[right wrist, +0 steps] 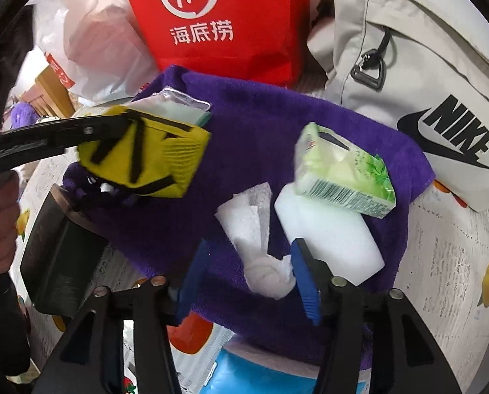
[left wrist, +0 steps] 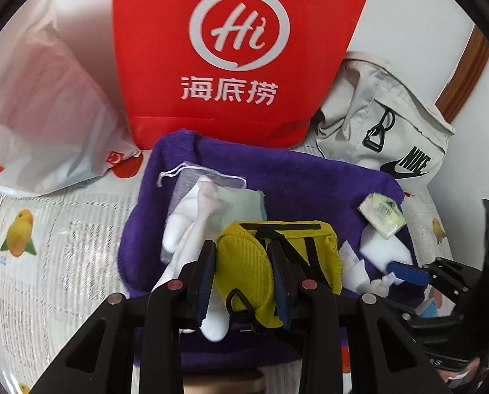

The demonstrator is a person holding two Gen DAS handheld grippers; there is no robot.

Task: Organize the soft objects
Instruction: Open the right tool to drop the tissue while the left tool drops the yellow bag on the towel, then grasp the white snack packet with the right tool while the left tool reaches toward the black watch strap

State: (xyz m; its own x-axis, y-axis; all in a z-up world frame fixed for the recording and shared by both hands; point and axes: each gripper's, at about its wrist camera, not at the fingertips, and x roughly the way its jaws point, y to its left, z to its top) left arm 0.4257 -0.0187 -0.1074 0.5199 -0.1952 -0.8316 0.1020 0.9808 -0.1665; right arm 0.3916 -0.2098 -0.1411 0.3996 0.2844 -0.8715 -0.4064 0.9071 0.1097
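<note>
While left tongs [left wrist: 243, 275] clamp the yellow pouch [left wrist: 277, 256], its dangling strap may snag the white sock [left wrist: 192, 229] beside them; right tongs [right wrist: 247, 275], apart, straddle tissue [right wrist: 261, 262].

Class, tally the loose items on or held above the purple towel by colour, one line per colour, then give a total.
White: 3 – crumpled tissue, foam block, plush toy
Yellow: 1 – yellow pouch, gripped by the left gripper
Green: 1 – tissue pack
Clear: 1 – mesh drawstring bag
Total: 6
</note>
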